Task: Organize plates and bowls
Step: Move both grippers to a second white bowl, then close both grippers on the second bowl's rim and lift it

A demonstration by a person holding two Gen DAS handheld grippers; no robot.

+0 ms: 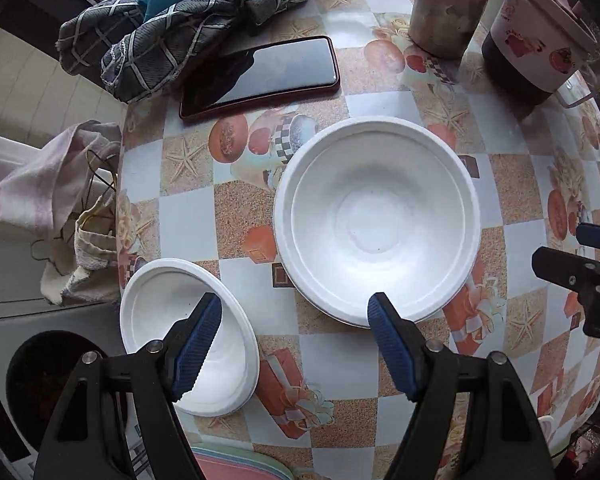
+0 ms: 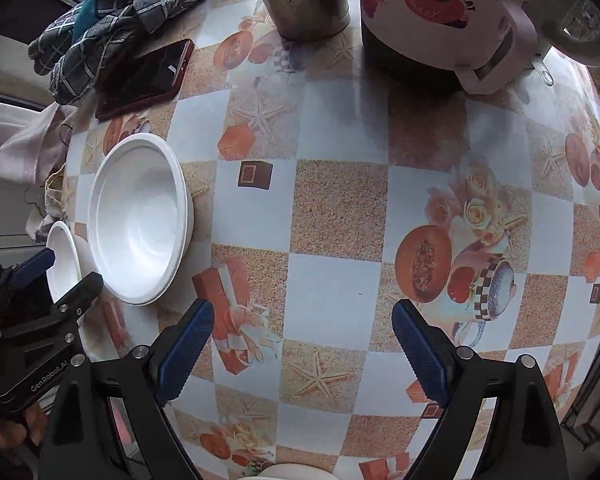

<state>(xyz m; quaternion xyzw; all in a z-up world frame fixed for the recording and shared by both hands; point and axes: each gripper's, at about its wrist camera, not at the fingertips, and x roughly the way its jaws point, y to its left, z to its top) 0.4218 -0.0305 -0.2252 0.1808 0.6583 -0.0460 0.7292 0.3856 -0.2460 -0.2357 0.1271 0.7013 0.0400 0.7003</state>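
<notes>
A large white bowl sits at the centre of the left wrist view, upright on the table, whose cloth is checked in white and sandy squares with fruit and starfish prints. It seems to rest on a second white rim that shows just under its lower edge. A small white bowl stands at the lower left of that view, near the table's left edge and apart from the large one.

The left tool hangs above the table with its blue-padded fingers spread wide and nothing between them; its left pad overlaps the small bowl in the picture, but whether it touches is unclear. In the right wrist view the right tool is likewise wide open and empty, over bare tablecloth right of the large bowl.

At the upper centre of the left wrist view a dark smartphone in a red case lies flat, with a checked dark cloth bunched beside it at the upper left. A brownish cylinder and a pink lidded pot printed with strawberries stand at the upper right.
</notes>
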